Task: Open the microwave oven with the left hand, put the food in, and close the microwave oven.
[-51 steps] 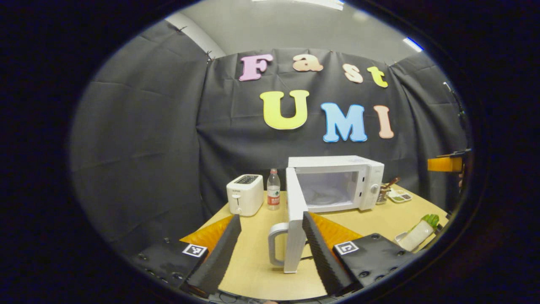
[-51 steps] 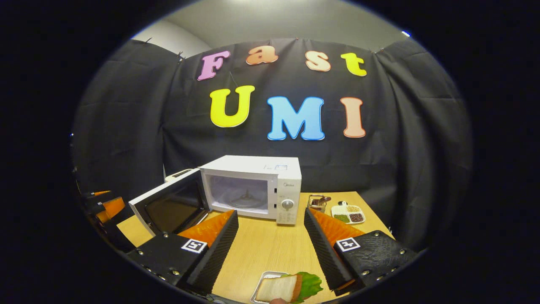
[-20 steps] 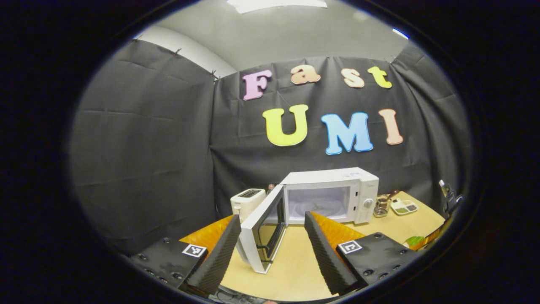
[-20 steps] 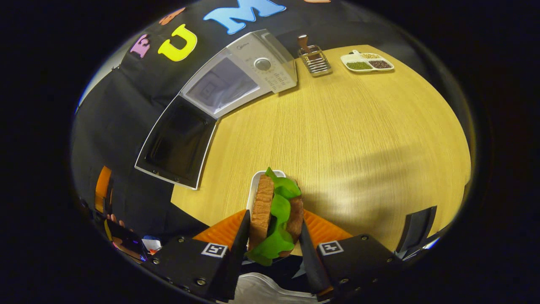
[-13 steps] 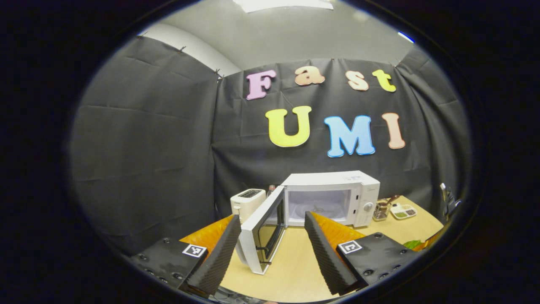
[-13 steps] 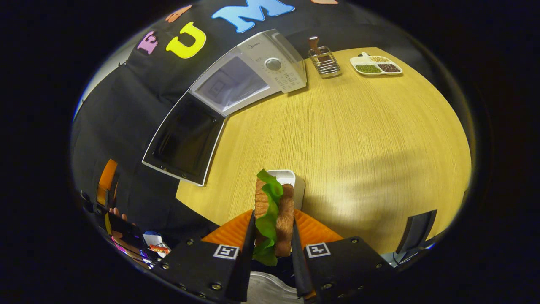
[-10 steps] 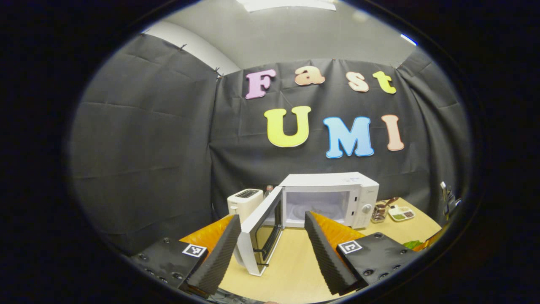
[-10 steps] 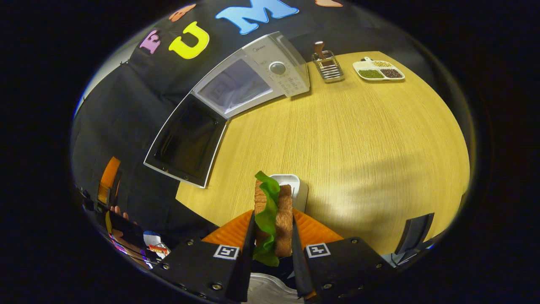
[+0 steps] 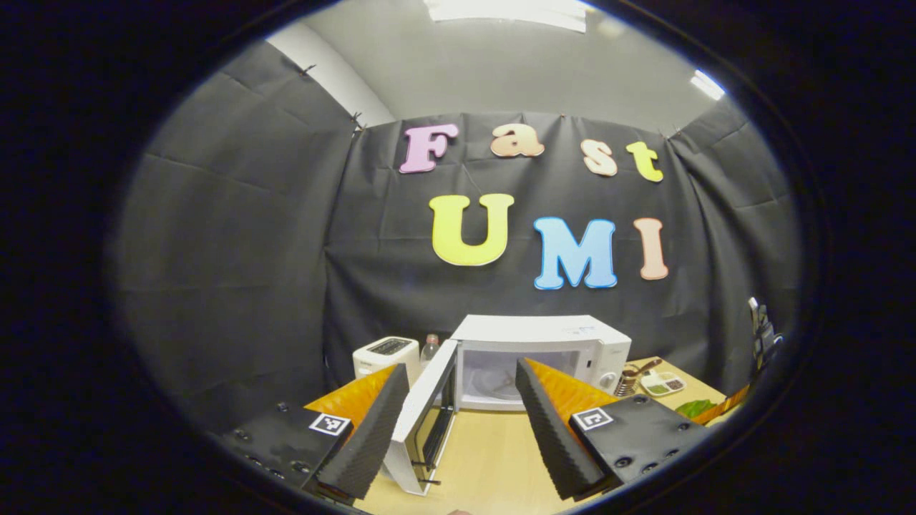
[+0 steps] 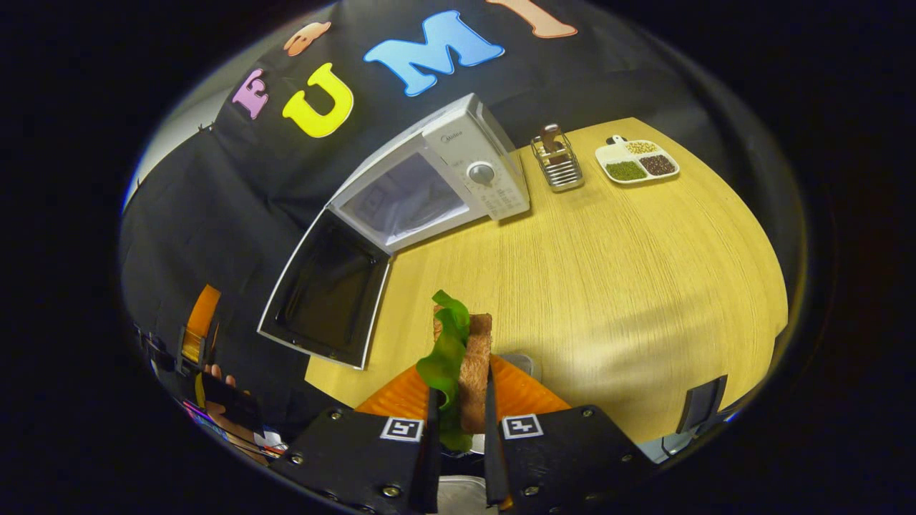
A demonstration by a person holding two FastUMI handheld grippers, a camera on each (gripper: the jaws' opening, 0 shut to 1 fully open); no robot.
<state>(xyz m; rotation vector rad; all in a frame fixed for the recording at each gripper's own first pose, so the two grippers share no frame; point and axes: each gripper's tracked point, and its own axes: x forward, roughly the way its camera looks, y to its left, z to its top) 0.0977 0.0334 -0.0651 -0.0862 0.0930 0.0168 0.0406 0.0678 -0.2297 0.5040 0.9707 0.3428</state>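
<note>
Spanning both views: wooden table [image 10: 608, 272], matt, straight-grained, pale. Standing at its far edge: microwave oven [image 10: 436, 186], boxy white shell, smooth panel with one round dial; door [image 10: 325, 290] swung fully outward, dark glossy window in a white frame, cavity exposed and unobstructed. Noted against the frames of a second ago: small white tray [image 10: 517, 361] now vacated, food raised off it, right gripper closed further. Judged: opening step complete, pick complete, transfer to the cavity next. Clamped on both faces in right gripper [image 10: 458, 422], jaws narrow: sandwich [image 10: 469, 357], coarse porous bread, limp wavy green lettuce protruding upward. Held back from the door: left gripper [image 9: 458, 422], jaws wide, empty, ridged pads [image 9: 547, 429]. Farther right: wire rack [image 10: 558, 166], divided dish [image 10: 633, 163].
</note>
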